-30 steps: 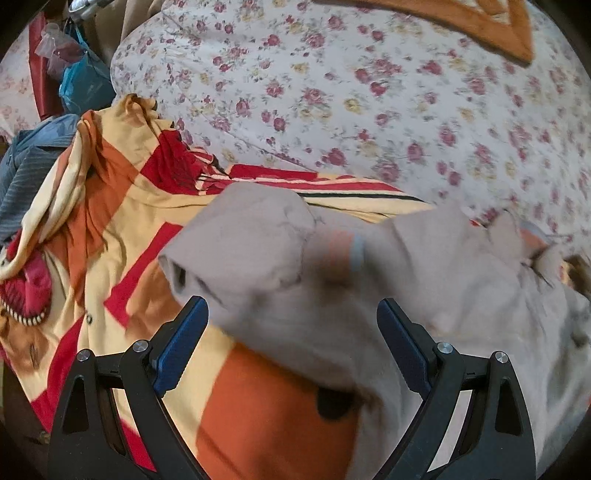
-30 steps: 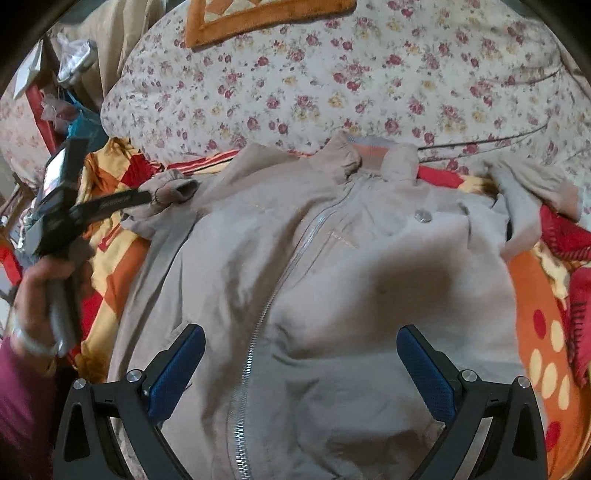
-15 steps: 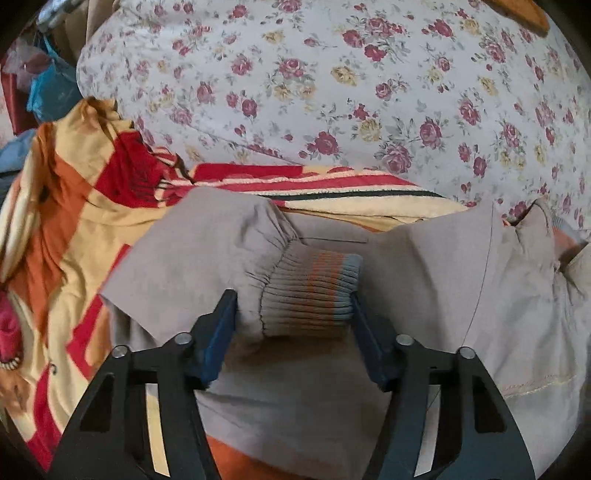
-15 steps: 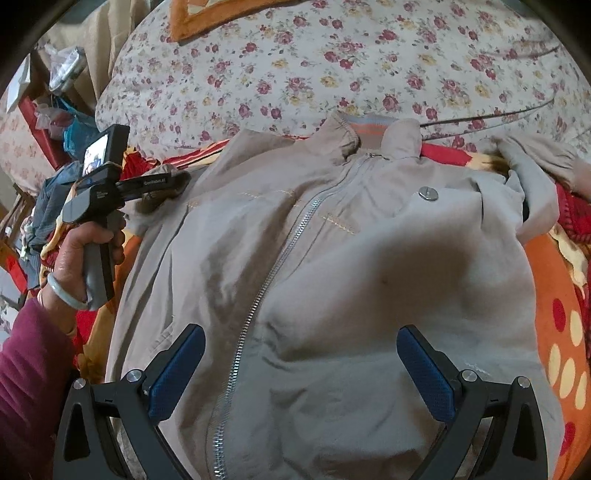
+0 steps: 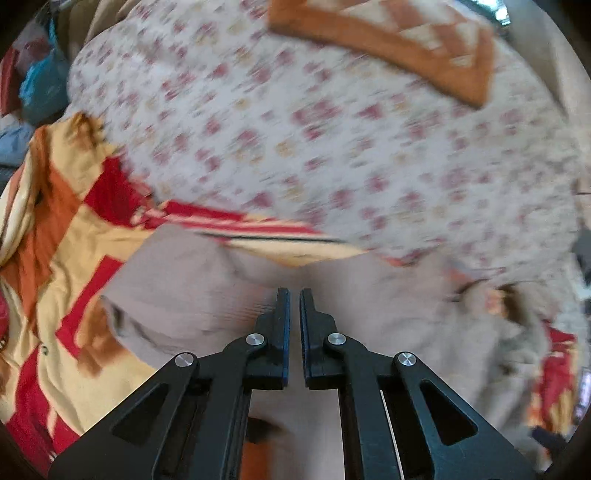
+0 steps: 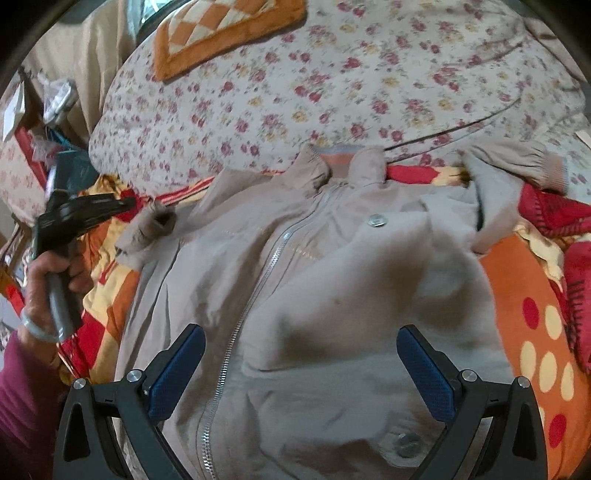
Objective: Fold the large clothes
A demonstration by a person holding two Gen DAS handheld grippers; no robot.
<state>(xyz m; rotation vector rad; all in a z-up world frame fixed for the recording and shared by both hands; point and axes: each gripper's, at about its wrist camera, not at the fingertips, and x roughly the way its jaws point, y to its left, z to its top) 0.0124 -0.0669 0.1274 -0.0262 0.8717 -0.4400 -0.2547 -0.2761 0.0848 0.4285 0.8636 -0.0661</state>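
Note:
A large beige zip jacket (image 6: 317, 280) lies front up on a patterned blanket, collar toward the floral pillow. Its left sleeve cuff (image 6: 153, 223) is pinched by my left gripper (image 6: 133, 203), seen from the side in the right wrist view. In the left wrist view my left gripper (image 5: 294, 299) is shut, with the sleeve fabric (image 5: 192, 291) bunched at its tips; this view is blurred. My right gripper (image 6: 301, 354) is open and empty above the jacket's lower front. The right sleeve (image 6: 517, 166) lies bent at the upper right.
A red, orange and yellow blanket (image 6: 535, 302) covers the bed under the jacket. A big floral pillow (image 6: 332, 85) lies behind, with an orange checked cushion (image 6: 221, 33) on top. Bags and clutter (image 6: 55, 110) stand at the far left.
My left gripper has closed from wide open onto the left sleeve cuff and is moving, blurring its view. My right gripper has stayed open over the jacket.

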